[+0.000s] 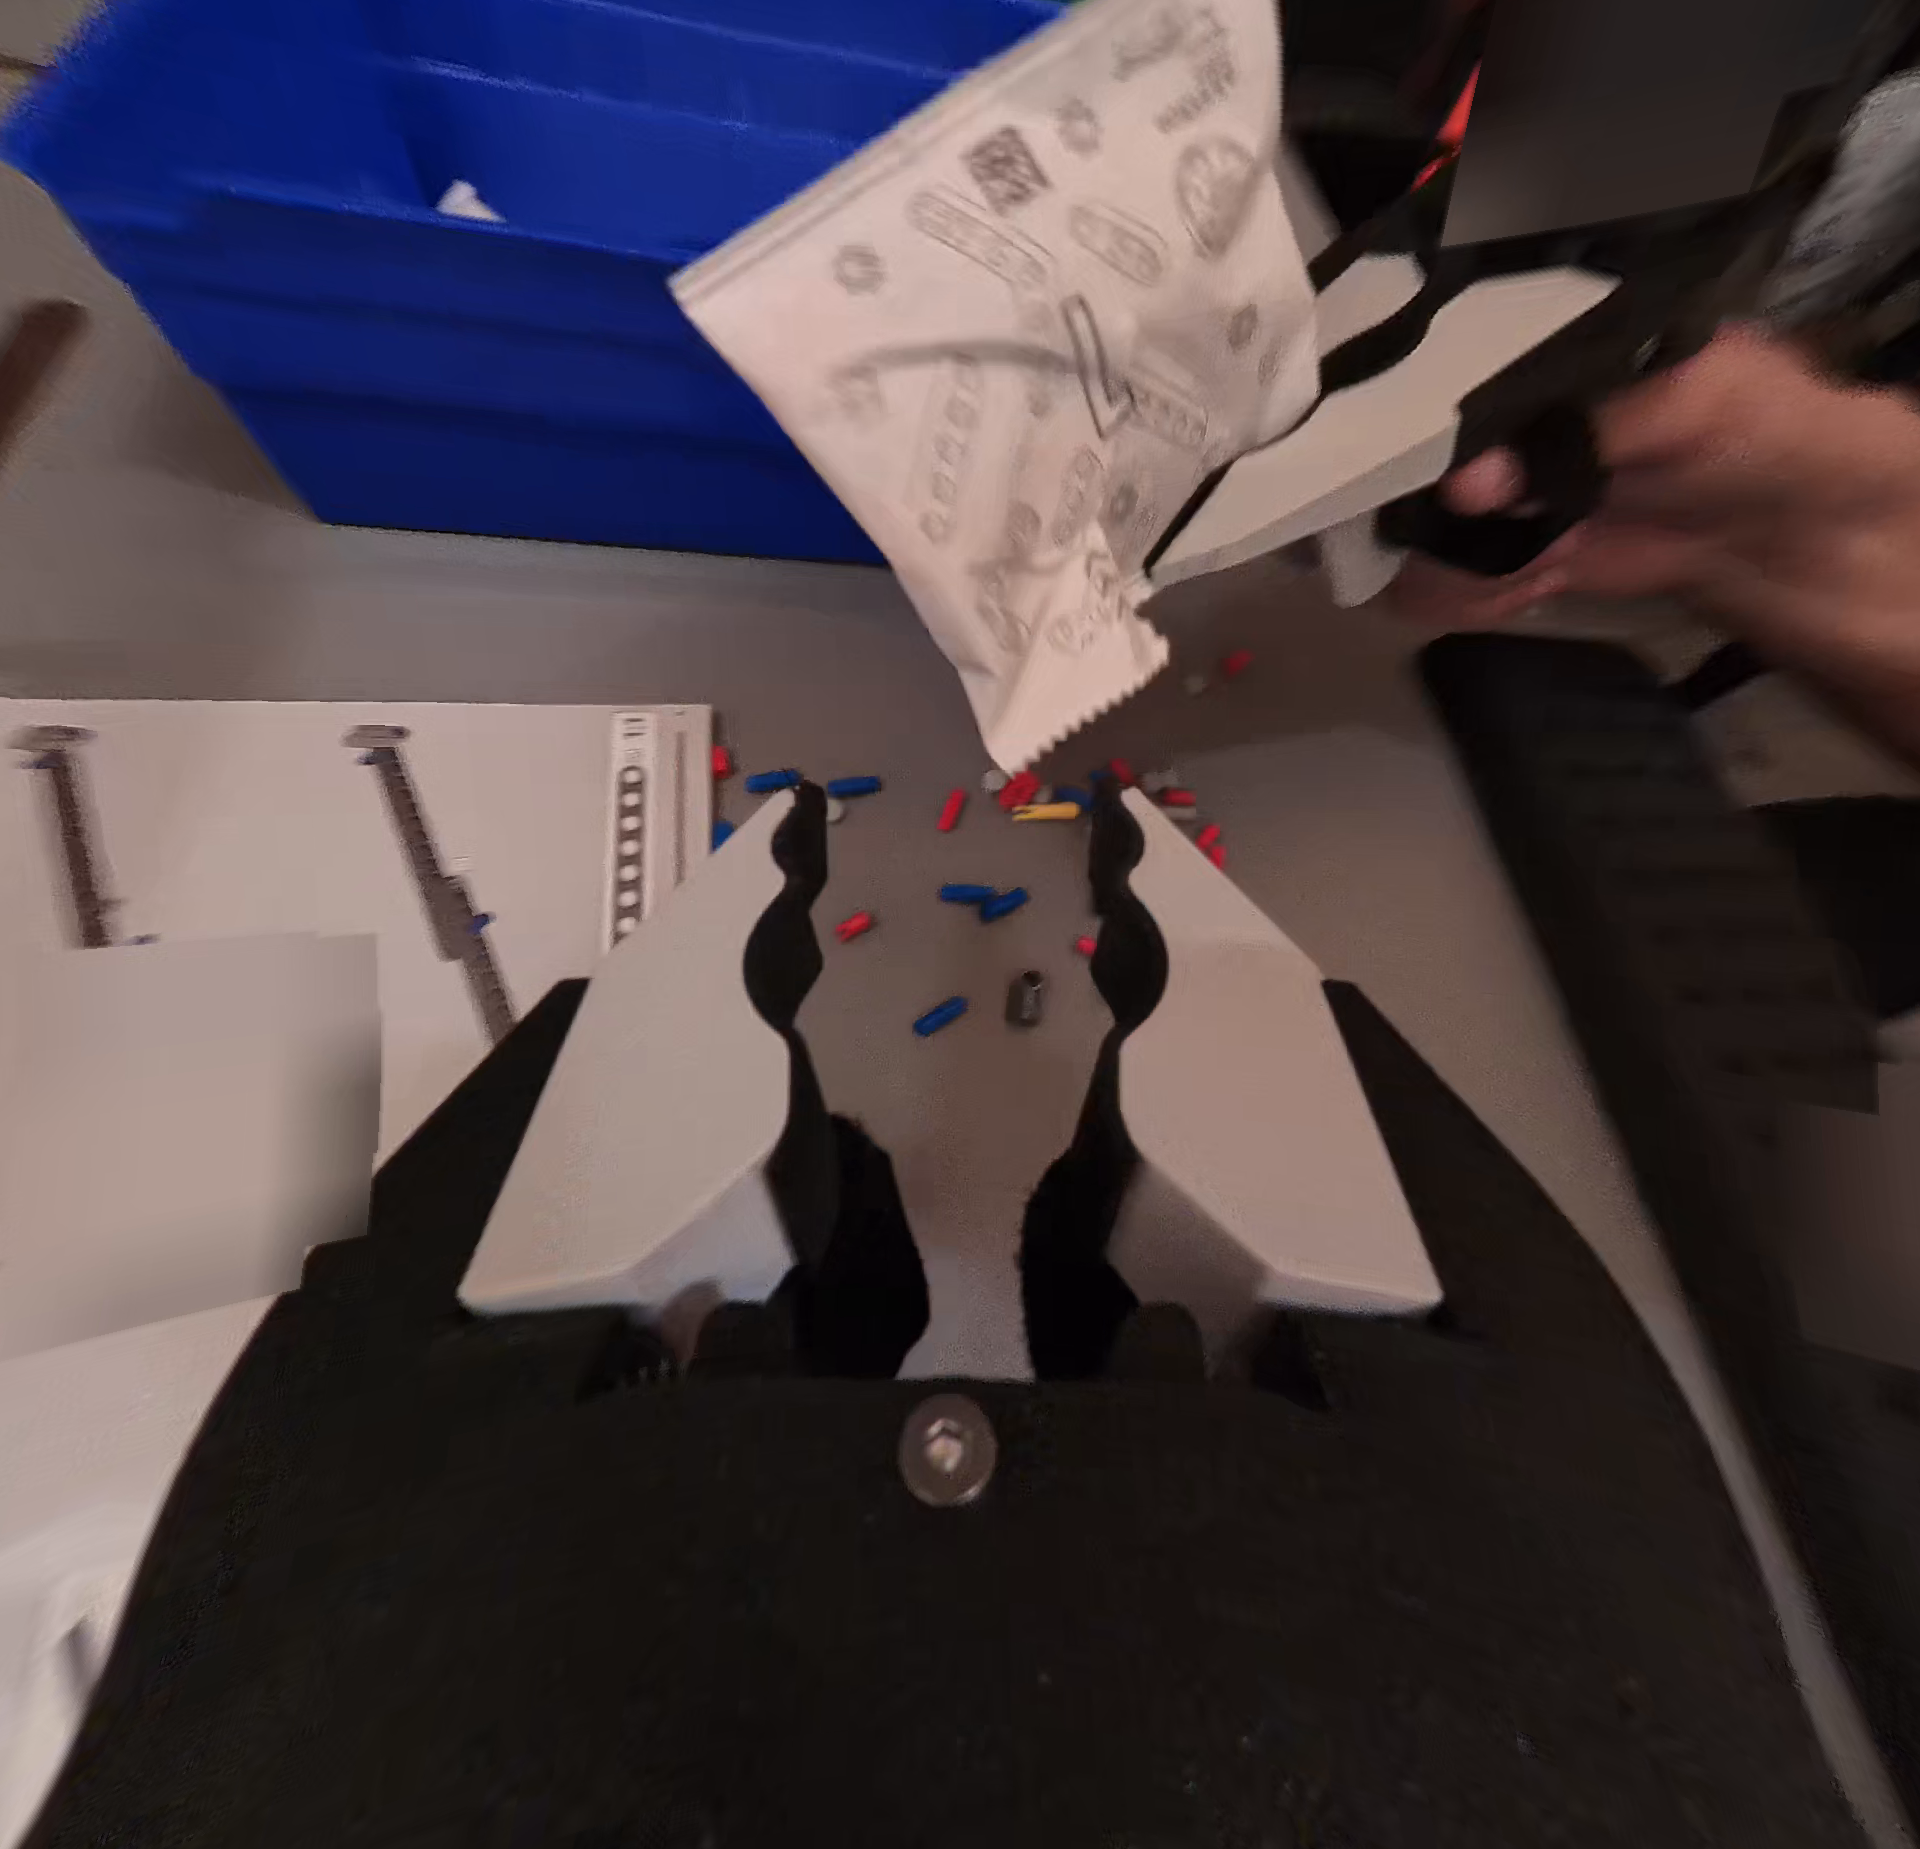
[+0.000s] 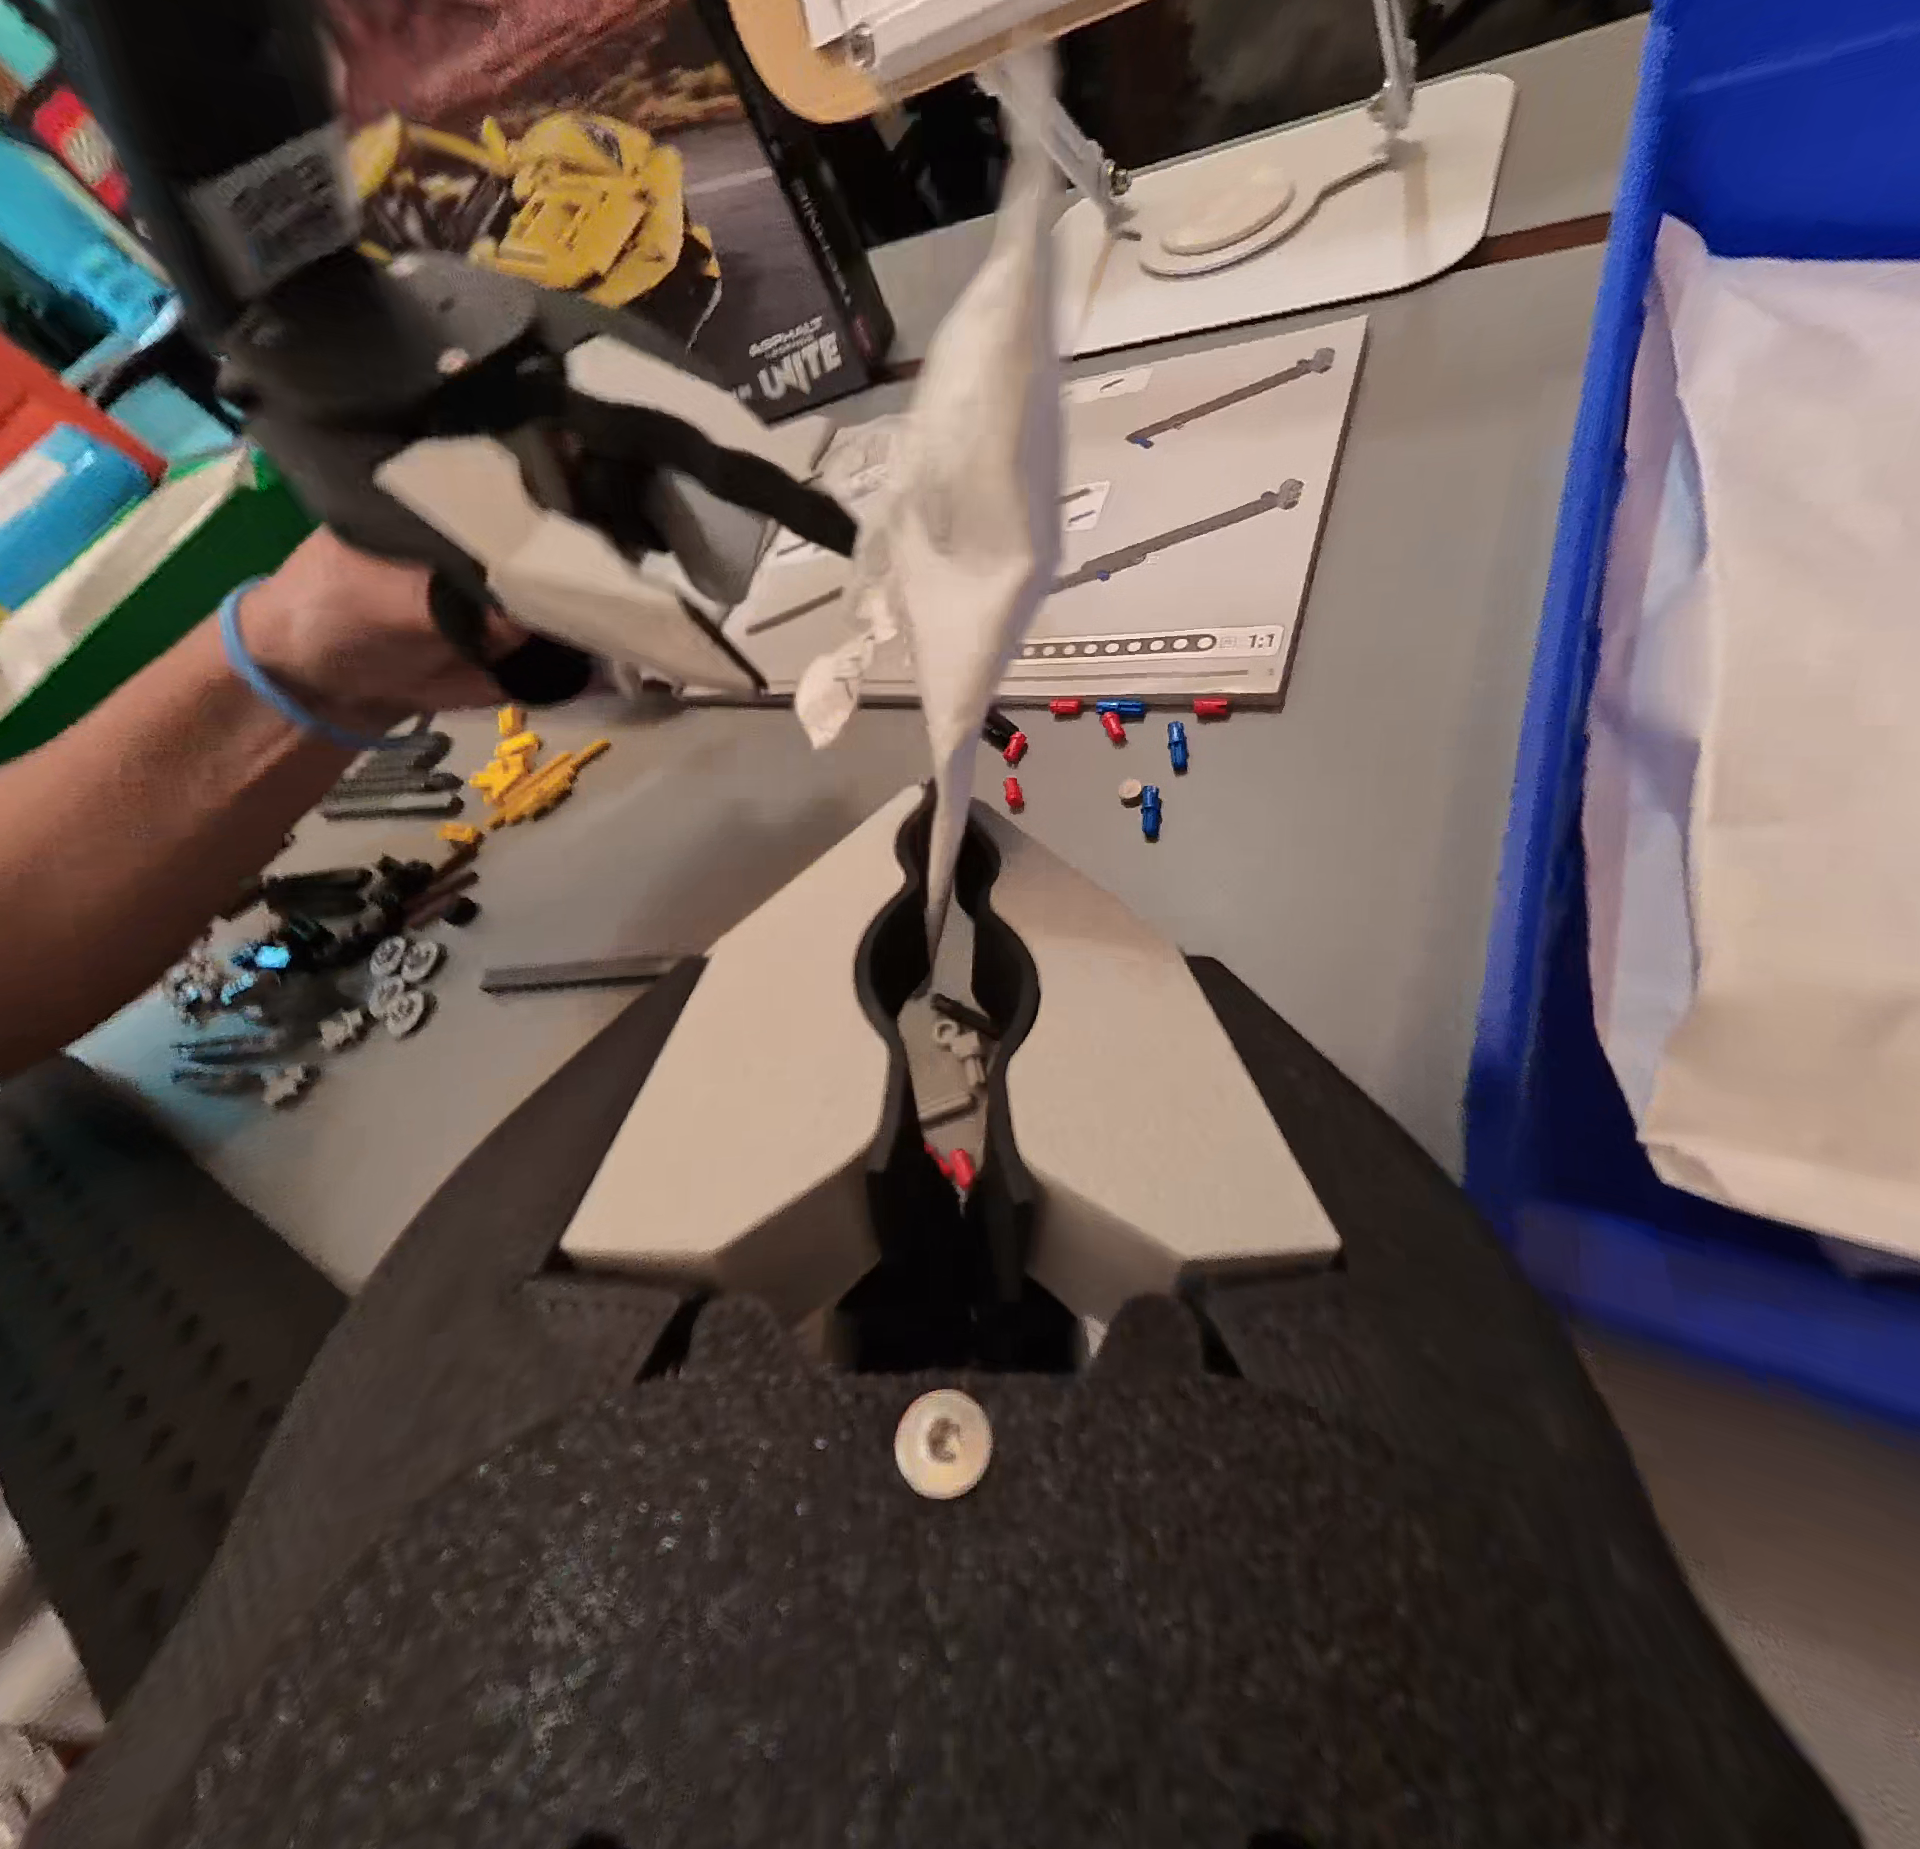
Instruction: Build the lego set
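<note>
My right gripper (image 2: 951,807) is shut on a white printed paper bag (image 2: 987,449), pinching one edge and holding it up above the grey table. In the left wrist view the bag (image 1: 1018,345) hangs with its torn, zigzag end down, with the right gripper (image 1: 1153,573) at its right edge. Small red, blue and yellow pins (image 1: 982,900) lie scattered on the table below it; they also show in the right wrist view (image 2: 1117,719). My left gripper (image 1: 956,802) is open and empty, low over the pins. It shows in the right wrist view (image 2: 805,604) just left of the bag.
An instruction booklet (image 1: 312,823) lies open at the left, also visible farther back (image 2: 1195,511). A blue bin (image 1: 468,241) (image 2: 1766,656) holds white bags. Yellow parts (image 2: 530,771) and black and grey parts (image 2: 322,926) lie sorted. The set's box (image 2: 623,189) and a white stand (image 2: 1299,199) are behind. The gap from one gripper's tips to the other's is roughly 8 cm.
</note>
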